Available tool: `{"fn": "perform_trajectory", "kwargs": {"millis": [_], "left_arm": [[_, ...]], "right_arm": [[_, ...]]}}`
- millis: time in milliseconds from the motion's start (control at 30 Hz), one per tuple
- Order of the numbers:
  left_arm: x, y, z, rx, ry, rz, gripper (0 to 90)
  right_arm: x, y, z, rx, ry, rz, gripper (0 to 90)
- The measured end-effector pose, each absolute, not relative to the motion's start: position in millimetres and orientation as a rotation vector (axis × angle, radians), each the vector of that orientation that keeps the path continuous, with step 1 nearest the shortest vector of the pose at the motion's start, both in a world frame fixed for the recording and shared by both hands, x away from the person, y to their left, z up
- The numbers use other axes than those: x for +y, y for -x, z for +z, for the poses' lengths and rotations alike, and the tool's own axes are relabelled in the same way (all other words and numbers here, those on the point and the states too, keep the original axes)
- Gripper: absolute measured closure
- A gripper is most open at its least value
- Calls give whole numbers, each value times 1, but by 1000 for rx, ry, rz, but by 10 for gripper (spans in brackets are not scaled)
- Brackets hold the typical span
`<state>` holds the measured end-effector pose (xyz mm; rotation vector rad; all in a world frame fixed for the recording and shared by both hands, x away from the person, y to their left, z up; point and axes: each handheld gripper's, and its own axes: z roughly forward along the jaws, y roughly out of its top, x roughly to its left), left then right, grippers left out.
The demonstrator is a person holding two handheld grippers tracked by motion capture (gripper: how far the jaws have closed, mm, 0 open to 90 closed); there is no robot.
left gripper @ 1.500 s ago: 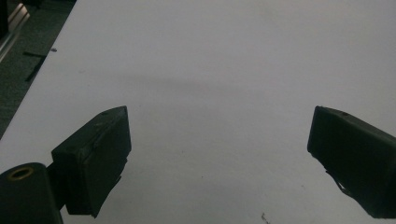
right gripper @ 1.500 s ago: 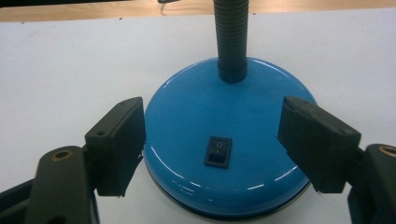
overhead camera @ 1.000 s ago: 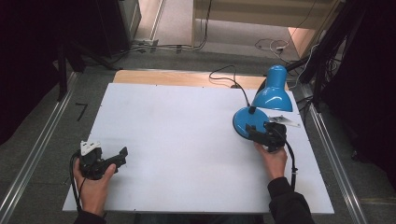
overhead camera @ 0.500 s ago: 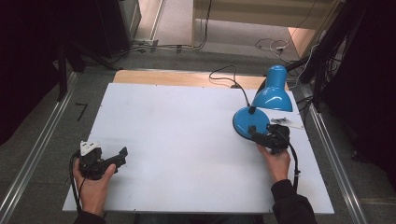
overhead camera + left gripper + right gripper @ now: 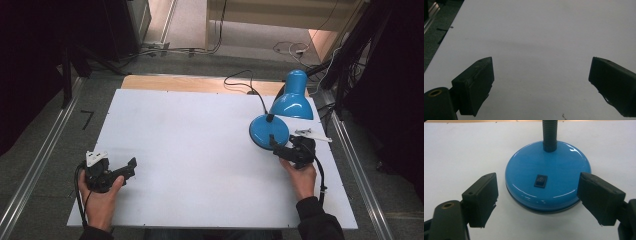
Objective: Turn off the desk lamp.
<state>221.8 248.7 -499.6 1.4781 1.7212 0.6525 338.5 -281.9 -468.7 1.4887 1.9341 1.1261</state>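
A blue desk lamp stands at the right of the white table (image 5: 200, 145), its round base (image 5: 269, 131) in front of its lowered shade (image 5: 291, 102). My right gripper (image 5: 282, 146) sits just in front of the base, open. In the right gripper view the right gripper (image 5: 540, 195) has one jaw on each side of the front of the base (image 5: 564, 167), not touching it. A black rocker switch (image 5: 540, 181) lies on the base below the dark gooseneck (image 5: 549, 135). My left gripper (image 5: 127, 170) rests at the near left, open (image 5: 541, 75) over bare table.
The lamp's black cord (image 5: 240, 80) runs off over a wooden strip (image 5: 190, 82) at the back edge. A small white object (image 5: 312, 134) lies right of the base. Metal rails (image 5: 40, 165) flank the table on both sides.
My right gripper has drawn back slightly from the lamp base toward the person. The left gripper and the lamp have not moved.
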Motion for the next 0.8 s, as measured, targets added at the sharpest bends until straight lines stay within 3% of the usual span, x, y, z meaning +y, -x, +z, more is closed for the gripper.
{"fn": "perform_trajectory", "kwargs": {"millis": [800], "left_arm": [[248, -222, -500, 1728, -1481, 655, 70]], "right_arm": [[-301, -319, -470, 1929, -1509, 1145, 147]]}}
